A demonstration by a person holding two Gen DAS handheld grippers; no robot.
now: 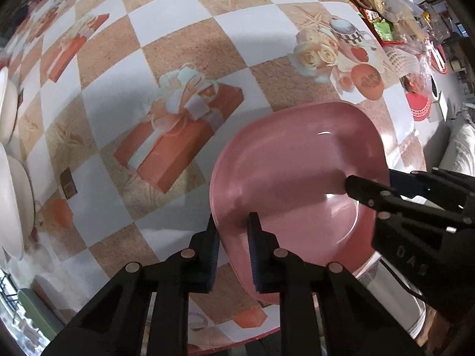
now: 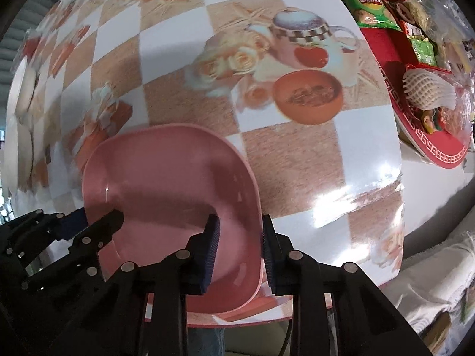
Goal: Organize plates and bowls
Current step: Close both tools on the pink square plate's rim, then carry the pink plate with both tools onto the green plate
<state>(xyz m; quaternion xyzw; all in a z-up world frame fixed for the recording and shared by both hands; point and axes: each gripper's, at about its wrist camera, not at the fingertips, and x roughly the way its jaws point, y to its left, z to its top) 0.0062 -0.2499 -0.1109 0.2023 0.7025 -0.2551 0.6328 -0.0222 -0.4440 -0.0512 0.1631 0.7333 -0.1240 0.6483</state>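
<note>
The round table (image 2: 297, 160), covered in a glossy checked cloth printed with gift boxes and roses, carries the shallow pink rounded-square plastic dish (image 2: 166, 178) at its near edge. A stack of white bowls and plates (image 1: 13, 195) sits well apart at the far left. The dish lies between both grippers. The left gripper (image 1: 233, 246) straddles its left rim, the right gripper (image 2: 240, 252) its right rim. Each pair of fingers stands apart, one inside, one outside, not yet clamped.
</note>
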